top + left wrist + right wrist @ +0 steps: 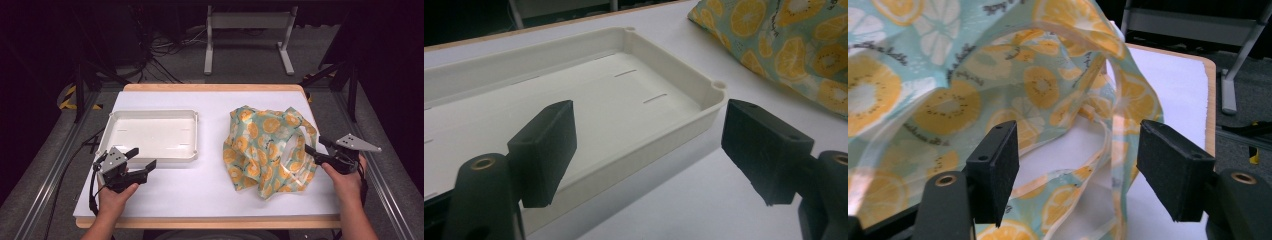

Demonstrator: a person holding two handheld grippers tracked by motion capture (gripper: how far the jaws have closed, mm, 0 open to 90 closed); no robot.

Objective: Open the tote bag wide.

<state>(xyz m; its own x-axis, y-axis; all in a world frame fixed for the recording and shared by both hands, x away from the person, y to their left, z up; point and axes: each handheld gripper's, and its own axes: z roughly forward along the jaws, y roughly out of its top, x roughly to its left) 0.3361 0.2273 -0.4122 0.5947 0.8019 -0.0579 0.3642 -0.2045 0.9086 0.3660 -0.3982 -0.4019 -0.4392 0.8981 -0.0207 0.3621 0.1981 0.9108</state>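
Bag: a crumpled fruit-print bag (pixel 267 150) was seen on the right half of the white table (pixel 210 100), its handle loops turned toward 3 o'clock
Right gripper: the right gripper (pixel 314 152) was held at the bag's 3 o'clock edge, jaws spread wide; in the right gripper view (pixel 1075 165) a handle loop and an edge of the fabric were framed between the jaws, nothing being pinched
Left gripper: the left gripper (pixel 141 158) was held with jaws wide apart and nothing between them, well apart from the bag at its 9 o'clock
Tray: a white tray (pixel 114 116) was found just at 12 o'clock of the left gripper, its near rim (pixel 674 135) seen close before the jaws
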